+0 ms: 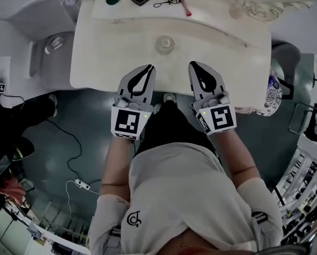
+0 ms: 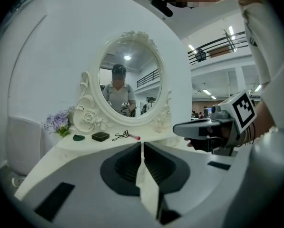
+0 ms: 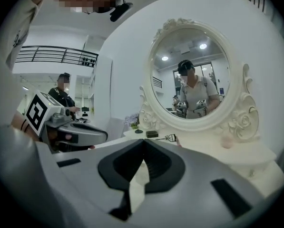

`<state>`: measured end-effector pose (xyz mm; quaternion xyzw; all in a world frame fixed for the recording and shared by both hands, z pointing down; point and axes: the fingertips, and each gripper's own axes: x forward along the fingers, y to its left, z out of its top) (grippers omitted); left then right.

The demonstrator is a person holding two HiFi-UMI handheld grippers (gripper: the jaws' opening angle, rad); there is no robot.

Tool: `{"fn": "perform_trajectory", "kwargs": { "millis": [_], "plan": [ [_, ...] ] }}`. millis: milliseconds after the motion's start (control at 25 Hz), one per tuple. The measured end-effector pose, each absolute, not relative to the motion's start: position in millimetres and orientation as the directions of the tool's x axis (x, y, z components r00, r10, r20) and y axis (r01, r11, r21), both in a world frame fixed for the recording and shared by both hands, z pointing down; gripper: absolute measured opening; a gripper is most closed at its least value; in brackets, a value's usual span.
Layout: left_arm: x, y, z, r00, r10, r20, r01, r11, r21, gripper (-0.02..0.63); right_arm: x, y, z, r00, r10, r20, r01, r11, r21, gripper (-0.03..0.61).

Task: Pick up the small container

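1. Approach step, nothing lifted yet. The left gripper (image 1: 147,69) and right gripper (image 1: 197,67) hover at the near edge of the dressing table (image 1: 105,62), both empty with jaws closed together.
2. The small container (image 1: 165,44), probably the round clear jar, sits mid-table.
3. Next, one gripper should open and reach forward to straddle it.

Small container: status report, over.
Left gripper and right gripper shut, empty, at near edge of table. Small container untouched, mid-table ahead. Nothing between.
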<state>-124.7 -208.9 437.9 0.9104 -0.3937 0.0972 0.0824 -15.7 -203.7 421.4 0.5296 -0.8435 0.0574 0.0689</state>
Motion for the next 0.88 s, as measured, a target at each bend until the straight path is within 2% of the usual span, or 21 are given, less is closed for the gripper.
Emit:
{"fn": "perform_trajectory", "kwargs": {
  "millis": [80, 240, 400, 520, 600, 880],
  "plan": [
    [-118, -220, 456, 0.668, -0.703, 0.246, -0.738, -0.667, 0.098, 0.041, -11, -213, 438, -0.432, -0.88, 0.194, -0.9, 0.433, -0.044, 0.006],
    [-104, -235, 494, 0.681, -0.68, 0.272, -0.727, -0.672, 0.139, 0.216, -4, -229, 473, -0.443, -0.867, 0.227, -0.896, 0.43, -0.109, 0.006],
    [-93, -247, 529, 0.678, -0.659, 0.325, -0.722, -0.68, 0.129, 0.342, 1, -243, 503, -0.448, -0.855, 0.261, -0.894, 0.429, -0.13, 0.006],
    [-79, -260, 555, 0.677, -0.65, 0.345, -0.725, -0.671, 0.157, 0.406, 13, -253, 520, -0.439, -0.851, 0.29, -0.898, 0.422, -0.121, 0.006],
    [-70, -273, 565, 0.675, -0.651, 0.348, -0.727, -0.669, 0.157, 0.43, 21, -262, 525, -0.432, -0.853, 0.292, -0.901, 0.424, -0.091, 0.006],
    [-52, -293, 584, 0.676, -0.62, 0.398, -0.699, -0.71, 0.08, 0.431, 36, -281, 531, -0.412, -0.86, 0.302, -0.908, 0.414, -0.058, 0.006]
  ]
}}
